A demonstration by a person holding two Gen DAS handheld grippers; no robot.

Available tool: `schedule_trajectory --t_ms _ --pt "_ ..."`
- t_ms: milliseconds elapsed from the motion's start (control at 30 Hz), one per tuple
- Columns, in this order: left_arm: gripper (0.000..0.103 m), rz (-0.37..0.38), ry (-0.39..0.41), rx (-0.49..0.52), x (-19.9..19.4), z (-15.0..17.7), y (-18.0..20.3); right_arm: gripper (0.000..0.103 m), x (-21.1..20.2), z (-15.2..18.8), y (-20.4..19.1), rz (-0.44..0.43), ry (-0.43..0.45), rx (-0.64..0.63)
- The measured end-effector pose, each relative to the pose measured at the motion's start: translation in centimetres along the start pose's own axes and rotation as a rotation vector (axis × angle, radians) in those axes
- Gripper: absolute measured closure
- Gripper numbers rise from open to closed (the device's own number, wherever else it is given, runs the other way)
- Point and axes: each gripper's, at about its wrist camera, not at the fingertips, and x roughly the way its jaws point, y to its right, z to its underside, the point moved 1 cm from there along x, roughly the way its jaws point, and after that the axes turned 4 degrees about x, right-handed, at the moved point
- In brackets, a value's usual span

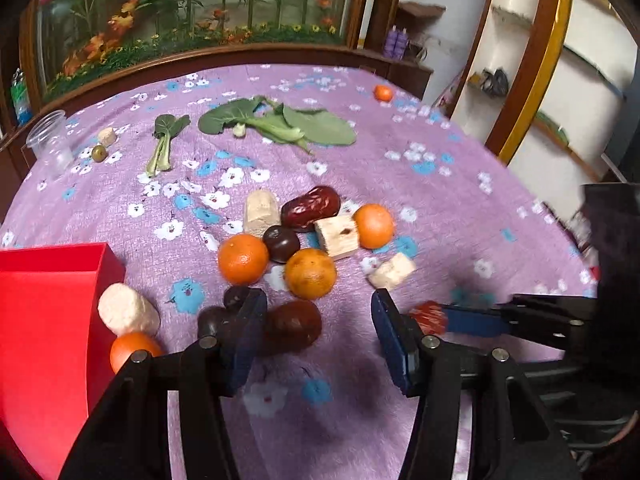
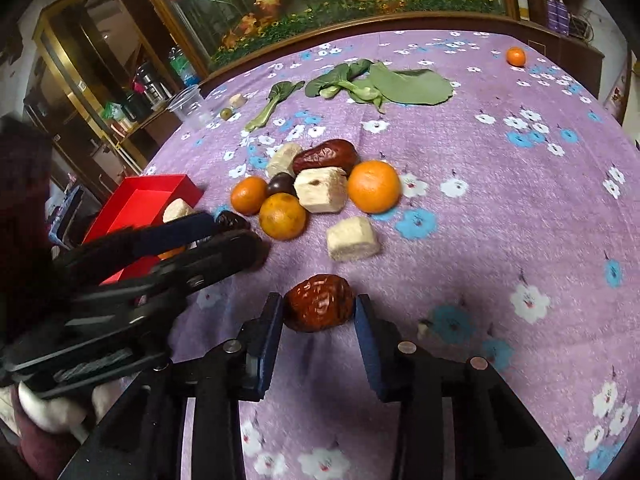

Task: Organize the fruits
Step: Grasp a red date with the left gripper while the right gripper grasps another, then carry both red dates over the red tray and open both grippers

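We worked over a purple flowered tablecloth, with a framed panel of painted plants across the top of the frame. In the right wrist view, our right gripper sat low at centre, its two blue pads closed against the sides of a wrinkled red date. In the left wrist view, our left gripper stood with its fingers apart and nothing between them, a dark fruit just beside its left pad. The red box filled the lower left, a pale cylinder against its wall. At mid-frame lay the heap: three oranges, the nearest one included, a second date and pale blocks. Leafy greens lay farther up, a plastic cup at upper left.
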Motion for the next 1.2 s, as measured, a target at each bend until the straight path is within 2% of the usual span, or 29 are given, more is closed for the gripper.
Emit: schedule_trajectory --t_ms 67,100,200,333,400,467,667,833,1100,1200 --pt "0.06 -0.026 -0.025 0.014 0.5 0.2 0.0 0.064 -0.1 0.2 0.2 -0.007 -0.003 0.005" --pt "0.071 -0.017 -0.05 0.018 0.7 0.6 -0.1 0.064 -0.2 0.2 0.3 -0.013 -0.003 0.009" --pt "0.071 0.02 -0.068 0.013 0.2 1.3 -0.2 0.066 -0.3 0.2 0.6 -0.027 -0.004 0.017" --pt "0.07 -0.01 -0.075 0.032 0.3 1.7 0.0 0.066 -0.2 0.4 0.9 -0.038 -0.001 0.025" --pt "0.063 -0.022 -0.091 0.046 0.7 1.9 0.1 0.065 -0.1 0.4 0.9 -0.038 -0.001 0.032" --pt "0.063 -0.032 -0.099 0.069 1.1 2.4 0.6 0.064 0.0 0.3 0.8 -0.031 0.0 0.032" --pt "0.067 -0.072 -0.075 0.082 0.3 3.0 1.4 0.063 0.5 -0.1 0.5 -0.026 0.013 0.028" --pt "0.072 -0.04 -0.028 -0.007 -1.6 3.4 0.7 0.073 -0.3 0.2 -0.3 -0.065 0.043 0.011" --pt "0.072 0.009 0.082 -0.213 -6.7 4.9 -3.9 0.075 -1.8 0.6 -3.7 -0.09 0.079 -0.082" --pt "0.072 0.001 0.123 -0.303 -8.9 5.9 -6.7 0.076 -2.3 0.6 -5.3 -0.105 0.078 -0.116"
